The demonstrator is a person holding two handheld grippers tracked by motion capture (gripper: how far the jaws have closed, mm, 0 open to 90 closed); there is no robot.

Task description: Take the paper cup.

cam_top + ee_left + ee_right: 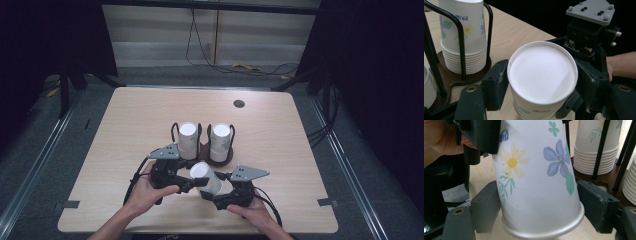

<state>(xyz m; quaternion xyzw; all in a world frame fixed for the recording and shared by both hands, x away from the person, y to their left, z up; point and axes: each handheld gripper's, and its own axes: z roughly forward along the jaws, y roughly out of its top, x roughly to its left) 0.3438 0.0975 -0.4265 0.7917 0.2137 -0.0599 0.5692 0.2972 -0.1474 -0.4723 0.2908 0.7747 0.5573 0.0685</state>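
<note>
A smooth, tapered paper cup point(206, 177) printed with flowers hangs upside down over the desk point(125, 125) between both grippers. The left gripper point(539, 82) fingers flank its base, slightly apart; the right gripper point(541, 206) fingers close in by its rolled rim. Beyond them, a wire rack point(202, 145) holds two cup stacks.

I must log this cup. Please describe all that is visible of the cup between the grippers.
The cup is white paper, printed with yellow and blue flowers and green leaves. It is upside down and tilted, its flat base up and its rolled rim low. It sits above the table, in front of the rack, between both grippers' jaws.
</note>
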